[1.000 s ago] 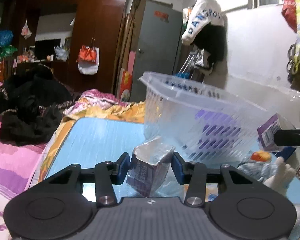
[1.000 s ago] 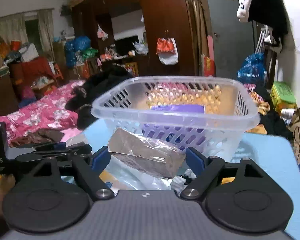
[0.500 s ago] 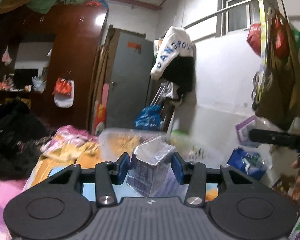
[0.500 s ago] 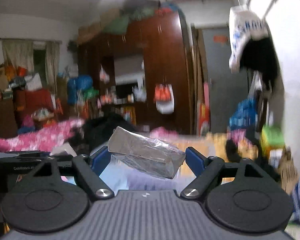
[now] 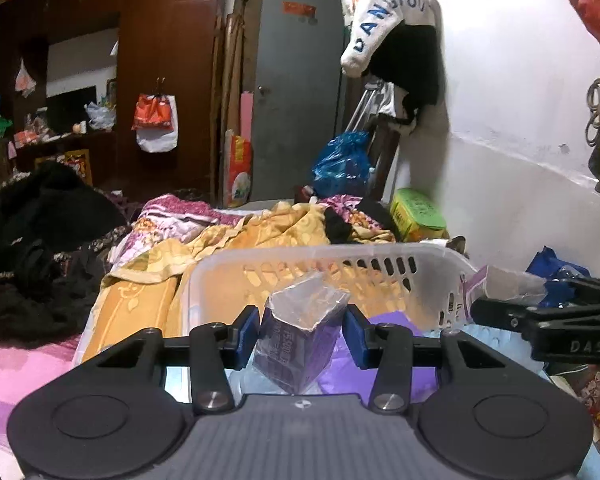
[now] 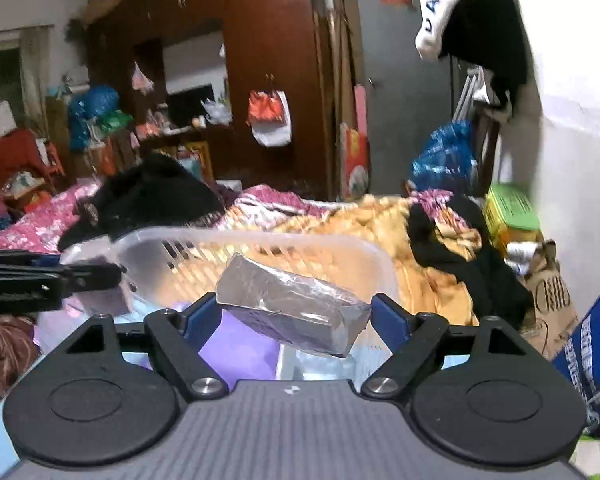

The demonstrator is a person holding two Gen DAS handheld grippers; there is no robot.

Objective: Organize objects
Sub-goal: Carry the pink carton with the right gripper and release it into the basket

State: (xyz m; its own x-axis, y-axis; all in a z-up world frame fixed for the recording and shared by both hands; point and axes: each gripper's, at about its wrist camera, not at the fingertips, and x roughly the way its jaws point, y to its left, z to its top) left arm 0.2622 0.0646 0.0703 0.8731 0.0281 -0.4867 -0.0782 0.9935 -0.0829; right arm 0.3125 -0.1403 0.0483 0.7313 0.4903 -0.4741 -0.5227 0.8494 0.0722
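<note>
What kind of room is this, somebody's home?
Most likely a lived-in bedroom in a home. A bed with a rumpled yellow blanket fills the middle, a dark wooden wardrobe lines the back wall, and clothes hang by the grey door.

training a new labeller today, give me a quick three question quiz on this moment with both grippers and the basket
1. True or false: each gripper is shut on a film-wrapped purple box.
2. What already lies in the clear plastic basket? A) a purple item B) a green bottle C) nothing
3. Fill in: the box in the right gripper lies ____ between the pads, while the one in the left gripper stands on end.

Key
1. True: the left box and the right box are both clamped.
2. A: the purple item shows inside the basket, past the left gripper.
3. Lengthwise, slightly tilted.
</note>
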